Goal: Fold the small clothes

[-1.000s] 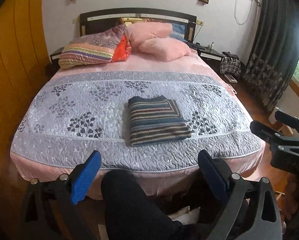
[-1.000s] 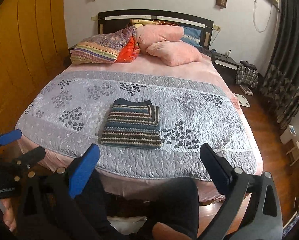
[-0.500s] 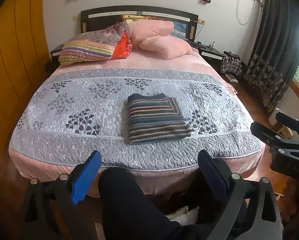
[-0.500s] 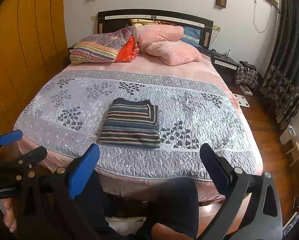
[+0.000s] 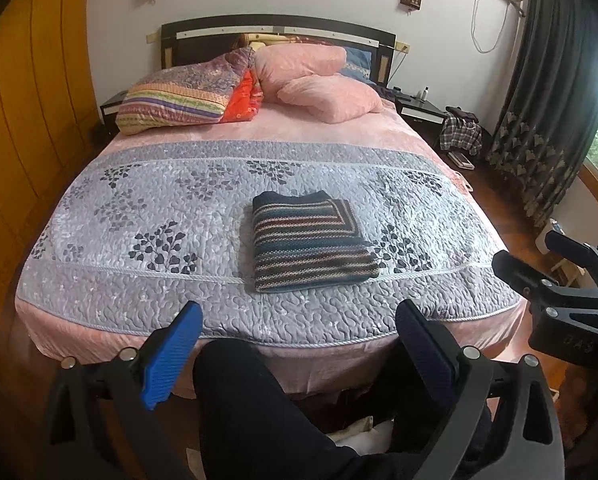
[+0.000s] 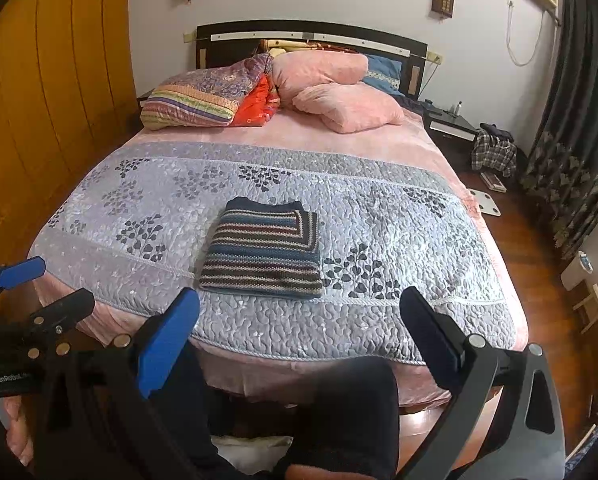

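A striped knitted sweater (image 5: 309,246) (image 6: 265,254) lies folded into a neat rectangle on the grey quilted bedspread (image 5: 179,216) (image 6: 399,216), near the foot of the bed. My left gripper (image 5: 299,344) hangs open and empty off the foot of the bed, above a person's dark-clad knee (image 5: 251,400). Just as far back, my right gripper (image 6: 299,332) is open and holds nothing. Each gripper shows at the edge of the other's view: the right gripper (image 5: 555,272) and the left gripper (image 6: 39,292).
Pink pillows (image 5: 323,80) and a patterned folded quilt (image 5: 187,96) lie at the headboard. A wooden wardrobe (image 6: 51,92) lines the left wall. Nightstands, a plaid bundle (image 5: 461,136), a scale (image 6: 485,204) and dark curtains (image 5: 547,92) stand on the right over wooden floor.
Both views have drifted slightly back from the bed. The sweater lies unmoved and both grippers stay open.
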Motion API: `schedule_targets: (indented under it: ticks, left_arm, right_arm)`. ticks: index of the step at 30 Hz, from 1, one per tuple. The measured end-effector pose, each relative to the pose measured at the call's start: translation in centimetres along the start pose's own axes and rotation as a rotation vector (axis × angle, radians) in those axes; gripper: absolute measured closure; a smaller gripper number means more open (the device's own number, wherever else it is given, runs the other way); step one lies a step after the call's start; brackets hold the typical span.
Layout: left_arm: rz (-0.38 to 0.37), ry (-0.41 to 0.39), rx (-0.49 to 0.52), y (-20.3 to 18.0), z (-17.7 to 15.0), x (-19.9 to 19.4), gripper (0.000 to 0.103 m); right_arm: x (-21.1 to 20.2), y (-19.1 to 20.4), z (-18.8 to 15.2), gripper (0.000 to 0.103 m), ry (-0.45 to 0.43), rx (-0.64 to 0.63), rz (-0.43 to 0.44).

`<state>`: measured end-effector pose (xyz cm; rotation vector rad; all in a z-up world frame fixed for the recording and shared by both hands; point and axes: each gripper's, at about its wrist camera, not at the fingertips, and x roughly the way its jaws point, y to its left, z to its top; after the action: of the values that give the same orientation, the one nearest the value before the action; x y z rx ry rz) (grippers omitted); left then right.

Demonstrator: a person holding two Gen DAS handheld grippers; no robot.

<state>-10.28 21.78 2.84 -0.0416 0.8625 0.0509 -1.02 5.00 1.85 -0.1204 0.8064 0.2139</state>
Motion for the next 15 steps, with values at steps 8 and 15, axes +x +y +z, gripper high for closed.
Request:
schedule_targets:
  ticks: [8, 15]
  left_arm:
    - [-0.003, -0.003, -0.008, -0.29, 0.07, 0.23, 0.006]
    - [-0.005, 0.000, -0.011, -0.34, 0.10, 0.28, 0.006]
  right_arm:
    - [0.14, -0.23, 0.09, 0.003, -0.011, 0.008, 0.001]
    - [0.45, 0.11, 0.15, 0.003, -0.008, 0.004, 0.005]
